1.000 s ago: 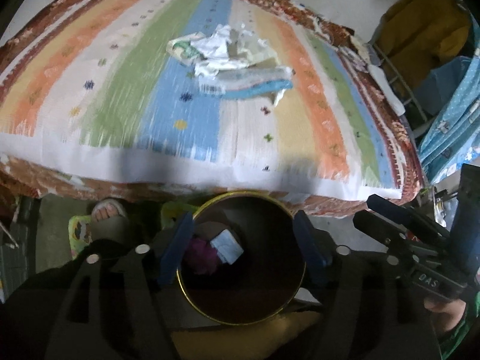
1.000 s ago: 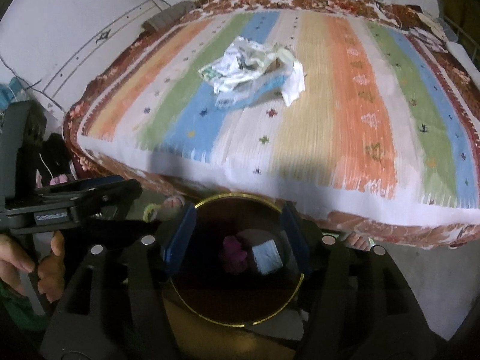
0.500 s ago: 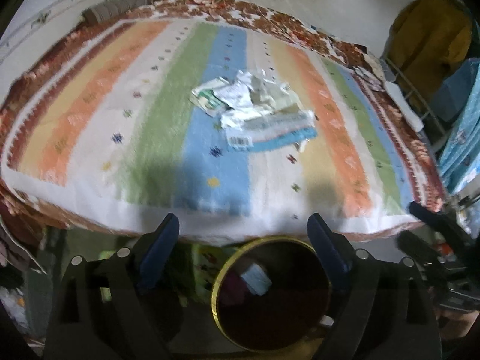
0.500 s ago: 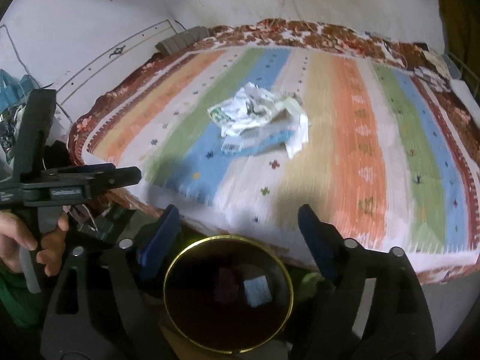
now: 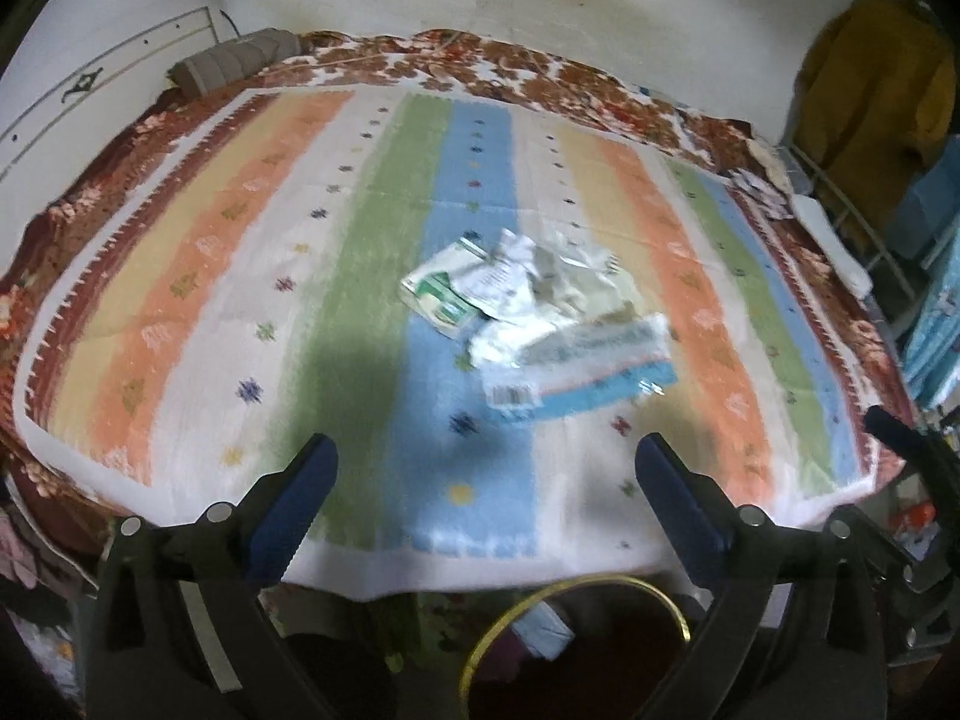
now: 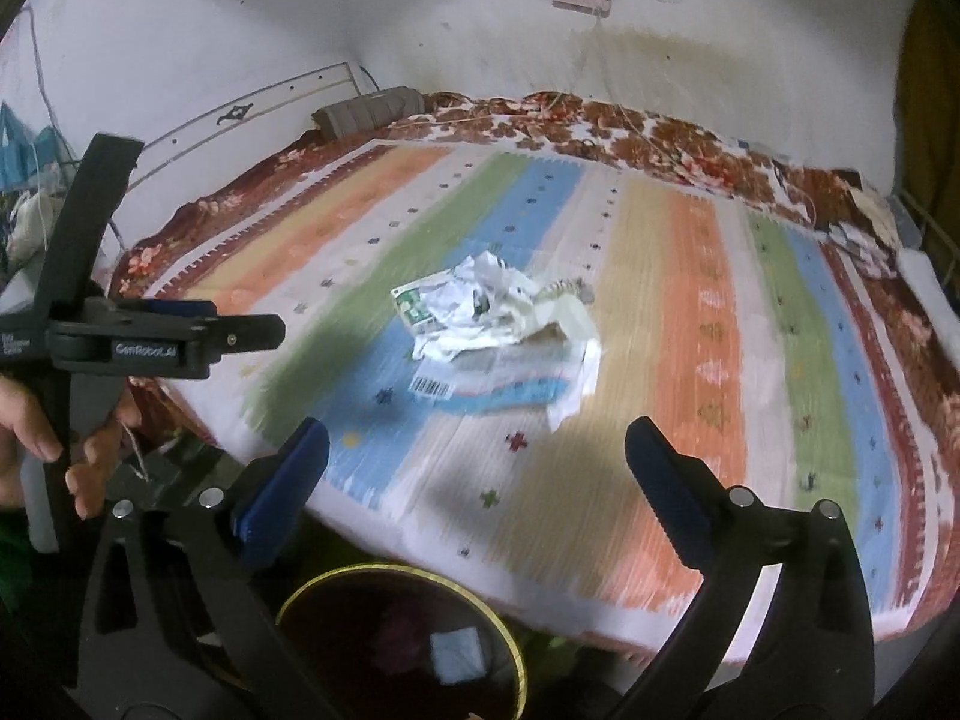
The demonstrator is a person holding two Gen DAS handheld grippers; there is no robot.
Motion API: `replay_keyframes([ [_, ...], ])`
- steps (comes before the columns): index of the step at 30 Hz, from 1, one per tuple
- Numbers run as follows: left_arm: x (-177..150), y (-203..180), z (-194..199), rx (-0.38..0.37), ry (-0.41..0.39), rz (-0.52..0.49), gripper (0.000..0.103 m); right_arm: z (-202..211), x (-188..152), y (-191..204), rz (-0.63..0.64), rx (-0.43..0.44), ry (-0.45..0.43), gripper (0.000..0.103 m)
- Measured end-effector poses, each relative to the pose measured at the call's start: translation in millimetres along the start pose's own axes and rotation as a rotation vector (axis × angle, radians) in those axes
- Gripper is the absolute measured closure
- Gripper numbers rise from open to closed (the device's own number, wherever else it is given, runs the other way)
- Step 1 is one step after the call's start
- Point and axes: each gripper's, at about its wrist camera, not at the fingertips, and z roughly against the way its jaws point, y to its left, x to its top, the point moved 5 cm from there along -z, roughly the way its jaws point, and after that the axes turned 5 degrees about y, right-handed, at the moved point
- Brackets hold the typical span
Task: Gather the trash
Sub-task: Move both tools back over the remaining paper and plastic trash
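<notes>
From my left wrist view, my left gripper (image 5: 486, 468) has its jaws opening, nothing between them; the pile of crumpled trash (image 5: 534, 324) lies on the striped bed (image 5: 180, 312) above them, mid-frame, well apart. The gold-rimmed bin (image 5: 576, 585) sits at bottom centre.

From my right wrist view, my right gripper (image 6: 477, 450) is likewise opening and empty; the trash (image 6: 498, 336) lies above the jaws, the bin (image 6: 402, 570) below them.

Bin (image 5: 576, 648) cut off below
</notes>
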Motion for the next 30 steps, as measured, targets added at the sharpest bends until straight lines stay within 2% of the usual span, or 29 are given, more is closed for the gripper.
replay_keyframes([
  [3, 11.6, 13.4, -9.7, 0.05, 0.001, 0.01, 0.006, -13.0, 8.3, -0.5, 0.037, -0.017, 0.002, 0.009],
  [8, 22.6, 21.8, -28.3, 0.06, 0.036, 0.006, 0.006, -36.9, 18.0, -2.3, 0.073, -0.026, 0.011, 0.009],
  [13, 35.4, 17.2, -46.2, 0.09, 0.037, -0.104, 0.006, -56.8, 23.4, -3.3, 0.095, -0.039, 0.021, 0.009],
  [16, 41.3, 17.3, -61.4, 0.076, 0.05, -0.141, 0.006, -69.4, 26.7, -4.6, 0.105, -0.051, 0.021, 0.009],
  [19, 46.3, 16.5, -76.1, 0.068, 0.035, -0.214, 0.006, -85.8, 29.7, -8.1, 0.115, -0.062, 0.027, 0.009],
  [21, 47.0, 17.5, -88.3, 0.044, 0.054, -0.26, 0.006, -95.7, 31.4, -9.7, 0.116, -0.058, 0.035, 0.01],
  [24, 48.3, 21.5, -98.8, 0.002, 0.069, -0.281, 0.006, -107.7, 34.0, -12.3, 0.113, -0.046, 0.054, 0.012],
  [30, 60.6, 19.7, -109.0, -0.067, 0.049, -0.318, 0.006, -127.0, 43.3, -16.8, 0.126, -0.052, 0.067, 0.012],
])
